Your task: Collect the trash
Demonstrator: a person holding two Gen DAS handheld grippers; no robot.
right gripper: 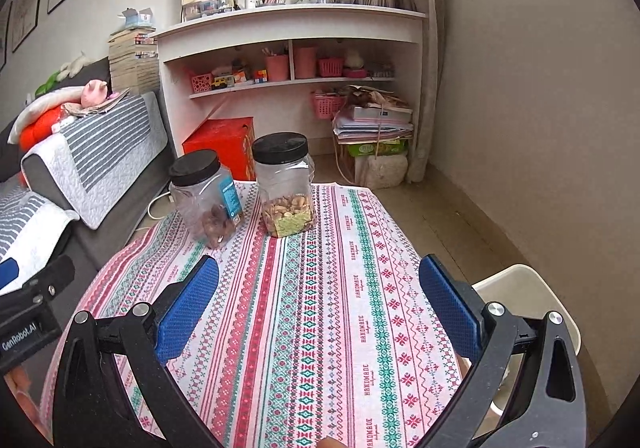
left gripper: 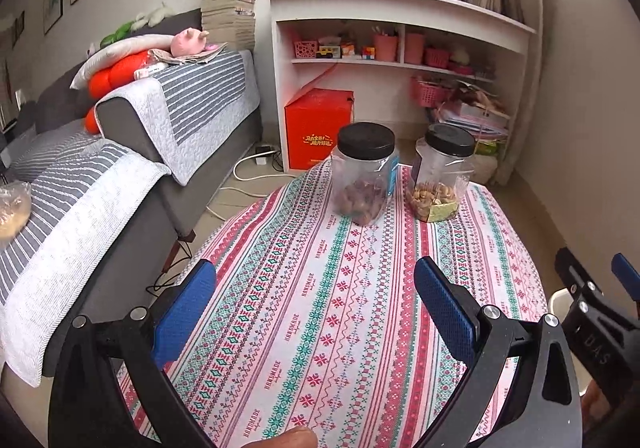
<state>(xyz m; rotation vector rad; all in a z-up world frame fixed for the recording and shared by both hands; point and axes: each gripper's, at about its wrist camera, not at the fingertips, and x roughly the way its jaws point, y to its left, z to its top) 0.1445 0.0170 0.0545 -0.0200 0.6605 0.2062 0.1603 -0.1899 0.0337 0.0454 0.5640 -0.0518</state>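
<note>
Above a patterned tabletop [left gripper: 320, 308], in the left wrist view, the left gripper [left gripper: 316, 300] is hovering with its jaws spread wide and holding nothing. Two clear jars with black lids are standing at the far end: a jar of dark nuts [left gripper: 365, 172] and, just beside it, a jar of pale nuts [left gripper: 440, 172]. No trash is showing anywhere on the cloth between the blue pads. A grey sofa [left gripper: 160, 152] is running along the left, and the right gripper [left gripper: 600, 312] is edging in at the right border, near a white rim that may be the bin.

Over the same tabletop, in the right wrist view, the right gripper [right gripper: 320, 300] is likewise hanging with jaws parted and empty. Both jars are sitting ahead of it, lids on, well apart from the pads. A white bin [right gripper: 532, 288] is standing on the floor just off the tabletop's right edge, partly hidden behind the right finger; its contents cannot be made out.

With no wrapper or scrap visible, the collecting appears finished or the trash is lying out of frame. The risk from here is a mistaken target: reaching for a jar as though it were rubbish, or sweeping forward and knocking one over. The loose cloth could also be snagging on a pad and dragging both jars toward the edge.
</note>
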